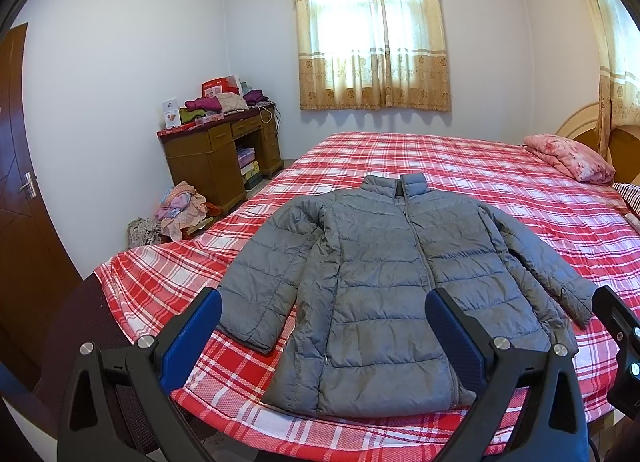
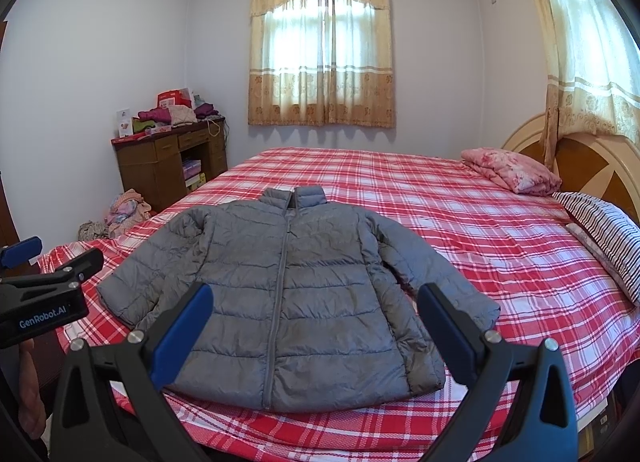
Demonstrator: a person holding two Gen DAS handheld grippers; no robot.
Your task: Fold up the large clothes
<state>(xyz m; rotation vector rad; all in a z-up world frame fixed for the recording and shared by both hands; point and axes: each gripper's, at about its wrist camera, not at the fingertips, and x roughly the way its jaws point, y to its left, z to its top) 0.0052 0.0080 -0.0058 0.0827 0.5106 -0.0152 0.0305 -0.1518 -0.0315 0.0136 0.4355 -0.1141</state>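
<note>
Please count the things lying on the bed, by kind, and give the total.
Grey puffer jacket: 1
Pink folded quilt: 1
Striped pillow: 1
Total on the bed: 3

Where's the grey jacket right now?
In both wrist views the grey jacket lies spread flat, zipped, on the red plaid bed near its front edge, collar toward the window, just ahead of both open grippers.

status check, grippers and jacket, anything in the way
Left gripper open, right gripper open, both empty. Jacket flat on bed, zipped, sleeves out, unfolded. Nothing on it.
</note>
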